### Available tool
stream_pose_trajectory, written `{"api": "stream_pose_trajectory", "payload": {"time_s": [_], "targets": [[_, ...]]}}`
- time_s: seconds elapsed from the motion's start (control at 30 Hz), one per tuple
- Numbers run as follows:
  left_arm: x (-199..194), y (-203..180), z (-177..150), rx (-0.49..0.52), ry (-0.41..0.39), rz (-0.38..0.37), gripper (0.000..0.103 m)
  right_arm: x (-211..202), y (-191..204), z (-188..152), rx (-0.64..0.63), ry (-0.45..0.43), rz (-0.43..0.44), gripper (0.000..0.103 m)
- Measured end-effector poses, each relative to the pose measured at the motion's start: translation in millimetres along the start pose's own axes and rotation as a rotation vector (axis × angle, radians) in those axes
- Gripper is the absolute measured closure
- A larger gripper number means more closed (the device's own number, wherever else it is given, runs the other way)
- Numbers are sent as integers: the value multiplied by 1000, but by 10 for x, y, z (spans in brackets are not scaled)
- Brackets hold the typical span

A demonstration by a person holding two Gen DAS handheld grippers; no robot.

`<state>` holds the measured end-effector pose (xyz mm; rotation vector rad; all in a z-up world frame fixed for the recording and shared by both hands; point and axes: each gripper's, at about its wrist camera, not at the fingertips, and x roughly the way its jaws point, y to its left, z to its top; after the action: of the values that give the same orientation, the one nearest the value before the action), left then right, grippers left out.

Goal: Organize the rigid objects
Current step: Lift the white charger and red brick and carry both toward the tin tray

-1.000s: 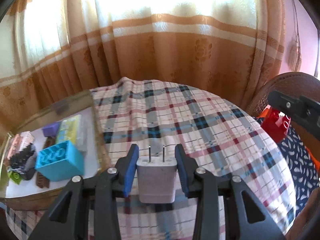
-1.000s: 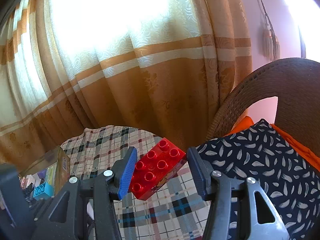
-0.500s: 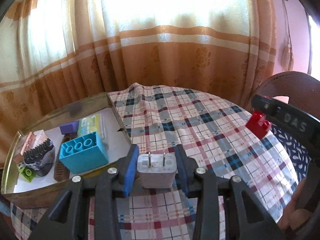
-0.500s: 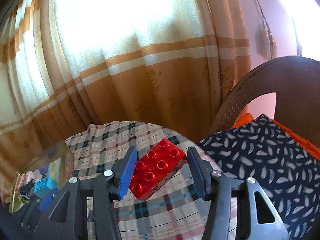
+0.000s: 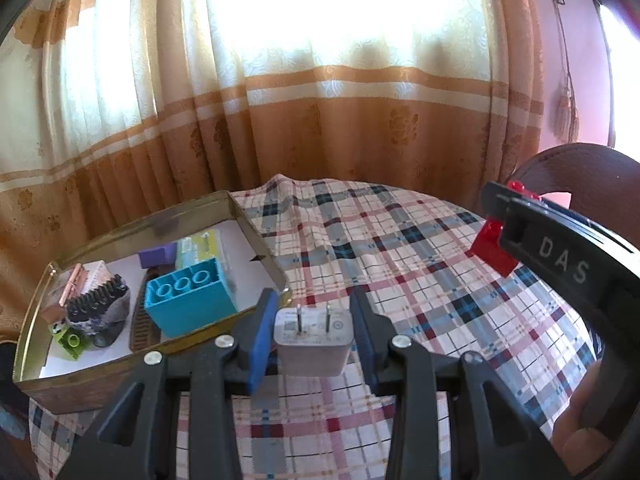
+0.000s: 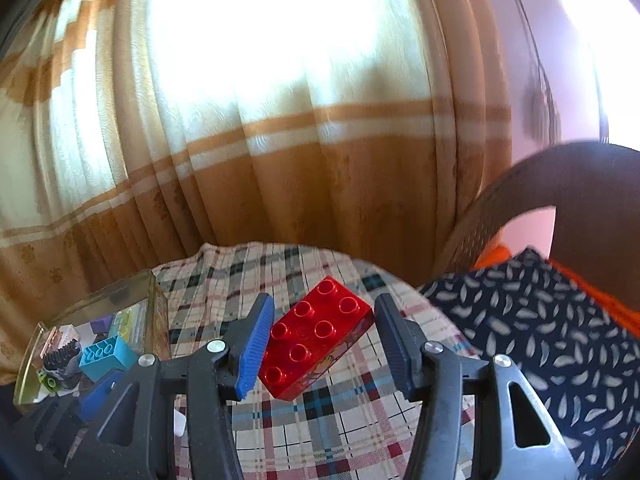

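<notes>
- The left gripper (image 5: pixel 312 330) is clamped on a small white plastic wall charger with two metal prongs (image 5: pixel 313 340), the prongs pointing away from the camera.
- The charger hangs above the surface covered with a red, blue and white plaid cloth (image 5: pixel 400 264), just right of the near right corner of a shallow gold-coloured metal tray (image 5: pixel 256 236).
- The tray sits at the left of the surface and holds a turquoise plastic building brick (image 5: pixel 192 296), a small purple block (image 5: pixel 158 256), a lime-green brick (image 5: pixel 72 342), a dark toothed clip (image 5: pixel 98 304) and a yellow-green packet (image 5: pixel 202 244).
- The right gripper (image 6: pixel 324 344) is clamped on a red plastic building brick with eight studs (image 6: pixel 316 332), held skewed between the fingers above the plaid cloth.
- In the left wrist view that red brick shows at the far right, held off the surface.
- A dark blue cushion with a white leaf print (image 6: pixel 540 340) lies on a brown wicker chair (image 6: pixel 580 184) to the right; orange and cream curtains (image 5: pixel 320 120) hang at the far side.
</notes>
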<state>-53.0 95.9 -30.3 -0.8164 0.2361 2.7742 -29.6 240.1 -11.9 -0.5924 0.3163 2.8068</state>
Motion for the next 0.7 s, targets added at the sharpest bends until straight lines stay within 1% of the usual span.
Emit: {"api": "stream_pose_trajectory", "payload": {"time_s": [0.1, 0.17, 0.3, 0.4, 0.5, 0.6, 0.7], "targets": [[-39, 101, -9, -15, -13, 5, 66, -36, 34, -11, -4, -8, 3, 48], [-56, 172, -19, -18, -27, 25, 66, -58, 45, -14, -5, -15, -1, 48], [-48, 339, -36, -62, -16, 35, 66, -70, 51, -17, 5, -18, 0, 48], [-53, 425, -57, -81, -13, 41, 66, -75, 74, -30, 12, -10, 17, 48], [-69, 470, -79, -84, -16, 50, 66, -60, 135, -79, 25, 22, 52, 48], [-83, 522, -93, -94, -15, 54, 66, -106, 239, -84, -19, -3, 53, 48], [-103, 555, -93, -103, -18, 52, 66, -109, 284, -120, -10, 11, 77, 48]]}}
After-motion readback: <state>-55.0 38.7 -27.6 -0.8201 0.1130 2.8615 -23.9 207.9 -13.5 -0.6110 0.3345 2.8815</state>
